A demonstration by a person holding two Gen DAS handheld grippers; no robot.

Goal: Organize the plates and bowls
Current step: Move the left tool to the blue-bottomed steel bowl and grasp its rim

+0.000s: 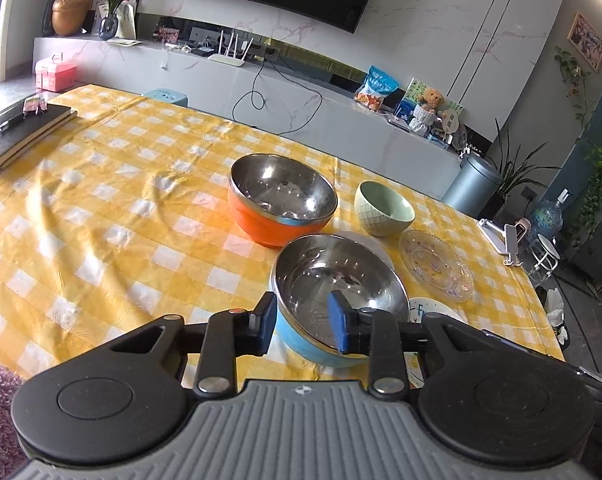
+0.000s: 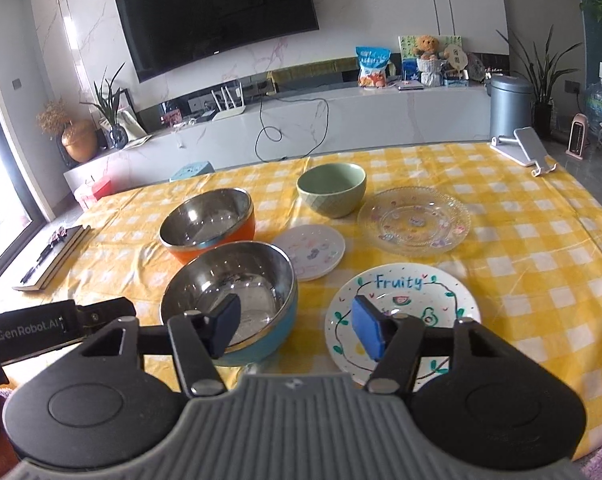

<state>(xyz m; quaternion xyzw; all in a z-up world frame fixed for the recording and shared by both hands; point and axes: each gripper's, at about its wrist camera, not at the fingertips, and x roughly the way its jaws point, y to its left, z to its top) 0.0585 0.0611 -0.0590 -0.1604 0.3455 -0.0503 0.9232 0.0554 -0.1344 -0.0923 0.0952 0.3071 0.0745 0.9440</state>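
Blue bowl (image 1: 333,300): steel-lined, pale blue outside, near the surface's (image 1: 101,220) front edge.
Left tongs (image 1: 301,320): astride its rim, grip uncertain.
Right tongs (image 2: 295,326): parted, empty.
Fruity plate (image 2: 405,300): beside bowl.

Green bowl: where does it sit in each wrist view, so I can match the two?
Left wrist: green bowl right of centre, beside the orange bowl.
Right wrist: green bowl upper centre, left of the glass plate.
Shared landmark: the orange bowl.
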